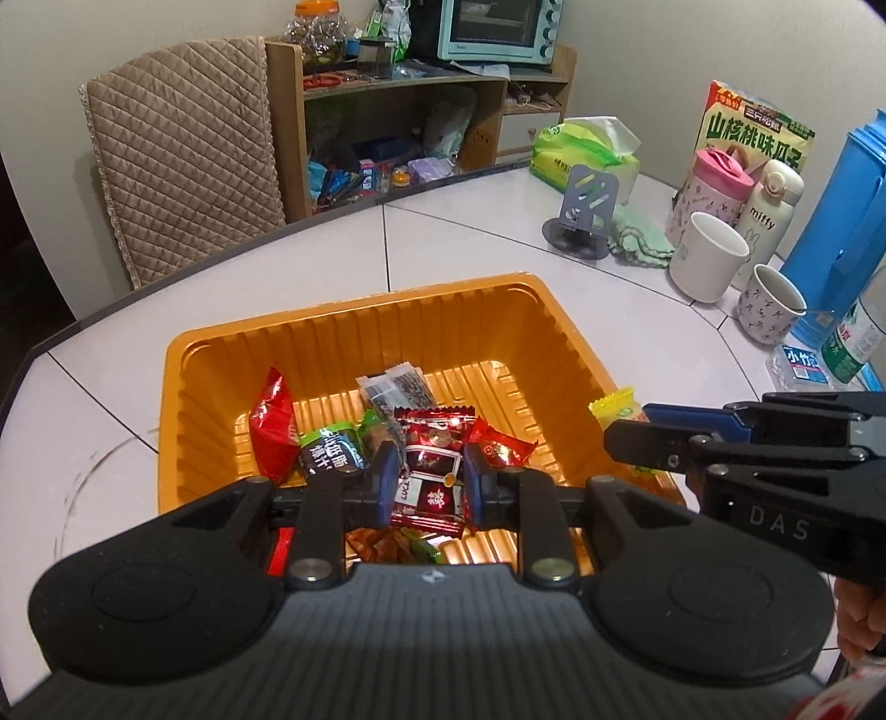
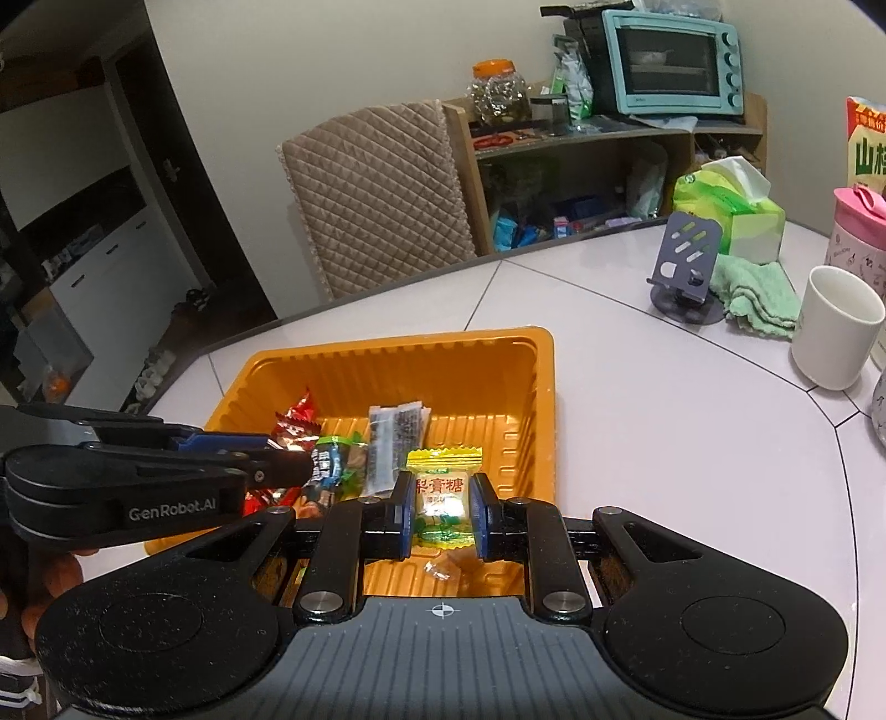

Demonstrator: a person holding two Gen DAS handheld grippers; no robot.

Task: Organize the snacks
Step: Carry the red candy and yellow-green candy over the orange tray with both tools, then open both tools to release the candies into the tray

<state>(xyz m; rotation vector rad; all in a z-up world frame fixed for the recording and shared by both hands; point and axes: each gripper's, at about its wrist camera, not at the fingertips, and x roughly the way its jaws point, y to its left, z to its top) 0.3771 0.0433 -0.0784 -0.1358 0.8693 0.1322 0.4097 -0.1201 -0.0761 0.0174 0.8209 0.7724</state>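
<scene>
Orange tray (image 1: 354, 332) on the table (image 1: 470, 221) already holds several snacks — left gripper (image 1: 425, 487) clamped on a dark red packet (image 1: 429, 482), right gripper (image 2: 443, 515) clamped on a yellow-green candy (image 2: 443, 493), both over the tray, not yet dropped in.

A white tiled worktop (image 1: 454, 221) carries a plain white mug (image 1: 706, 260), a folded green cloth (image 1: 637, 241) and a grey metal phone stand (image 1: 587, 207); a teal toaster oven (image 1: 498, 27) sits on the wooden shelf (image 1: 398, 88) behind.
</scene>
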